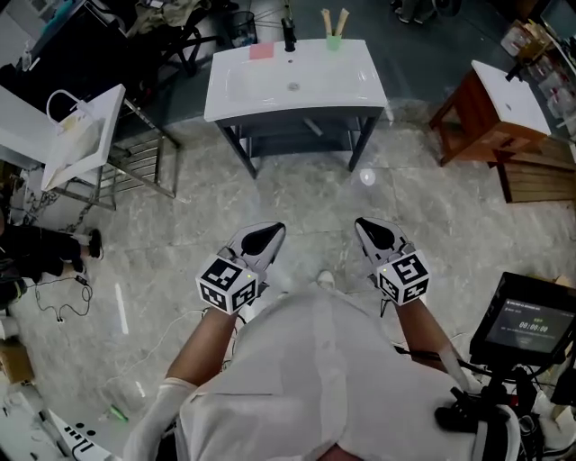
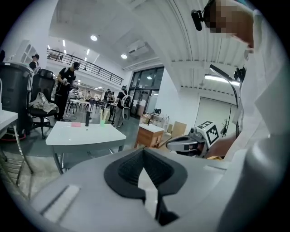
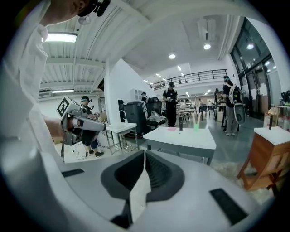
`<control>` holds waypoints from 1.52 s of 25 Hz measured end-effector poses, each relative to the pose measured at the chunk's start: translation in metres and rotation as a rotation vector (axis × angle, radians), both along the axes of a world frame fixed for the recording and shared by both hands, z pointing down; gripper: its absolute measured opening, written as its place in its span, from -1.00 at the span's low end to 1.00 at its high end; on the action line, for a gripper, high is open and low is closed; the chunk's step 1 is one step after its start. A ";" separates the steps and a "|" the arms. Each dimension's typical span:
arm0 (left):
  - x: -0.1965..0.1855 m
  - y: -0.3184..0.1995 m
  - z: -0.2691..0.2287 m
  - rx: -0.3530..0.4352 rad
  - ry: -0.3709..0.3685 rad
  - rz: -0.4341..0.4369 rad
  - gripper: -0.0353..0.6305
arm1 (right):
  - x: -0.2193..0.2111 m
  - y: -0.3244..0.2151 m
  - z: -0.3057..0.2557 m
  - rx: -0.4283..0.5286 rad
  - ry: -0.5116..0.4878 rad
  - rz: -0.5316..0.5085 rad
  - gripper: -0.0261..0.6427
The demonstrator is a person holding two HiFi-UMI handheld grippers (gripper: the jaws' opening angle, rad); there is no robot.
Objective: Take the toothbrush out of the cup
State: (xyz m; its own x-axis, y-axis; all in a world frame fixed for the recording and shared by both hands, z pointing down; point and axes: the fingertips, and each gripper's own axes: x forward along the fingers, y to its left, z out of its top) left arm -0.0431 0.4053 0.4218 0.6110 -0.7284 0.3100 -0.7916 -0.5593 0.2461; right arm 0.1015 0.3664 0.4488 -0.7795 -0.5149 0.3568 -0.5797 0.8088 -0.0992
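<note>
1. Left hand-held gripper point(image 1: 264, 236): jaws clenched, pads together, nothing between them.
2. Right hand-held gripper point(image 1: 373, 234): also clenched and empty.
3. Both are side by side, close to the person's torso and above the floor point(image 1: 315, 194). They tilt slightly down toward the worktop point(image 1: 297, 90) and are well apart from it.
4. Worktop: white basin top on a dark frame.
5. Cup point(image 1: 334, 41): green, upright on the worktop's far edge, right of centre.
6. Two toothbrushes point(image 1: 327, 22) stand in the cup, leaning apart in a V. Neither gripper is near them.
7. Black upright item point(image 1: 289, 34) is just left of the cup; can't tell if it's a tap or a bottle. Pink block point(image 1: 261, 51) sits further left on the same edge.
8. Wooden stand point(image 1: 490, 112) with a white top is right of the worktop. Monitor point(image 1: 526, 320) is at lower right, beside the person.
</note>
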 end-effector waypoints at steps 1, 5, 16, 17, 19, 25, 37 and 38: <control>0.007 -0.008 -0.001 0.007 0.002 0.002 -0.88 | 0.005 -0.007 0.000 0.007 -0.004 0.000 -0.90; 0.035 -0.041 -0.004 0.023 -0.014 0.009 -0.88 | 0.023 -0.036 0.000 0.004 -0.025 0.002 -0.89; 0.051 -0.115 0.006 0.009 -0.019 0.034 -0.87 | 0.034 -0.097 0.015 -0.009 -0.033 0.025 -0.66; 0.049 -0.125 0.009 0.008 -0.014 0.040 -0.87 | 0.034 -0.106 0.018 -0.013 -0.029 0.032 -0.66; 0.047 -0.152 0.015 0.011 0.000 0.052 -0.87 | 0.032 -0.127 0.025 -0.027 -0.020 0.049 -0.66; 0.030 -0.239 0.006 0.041 0.012 0.107 -0.87 | 0.012 -0.202 0.022 -0.038 0.004 0.104 -0.66; -0.016 -0.345 0.006 0.022 0.032 0.190 -0.88 | -0.031 -0.340 -0.003 0.011 -0.036 0.215 -0.68; -0.015 -0.347 0.006 0.021 0.033 0.193 -0.88 | -0.031 -0.348 -0.004 0.013 -0.035 0.217 -0.68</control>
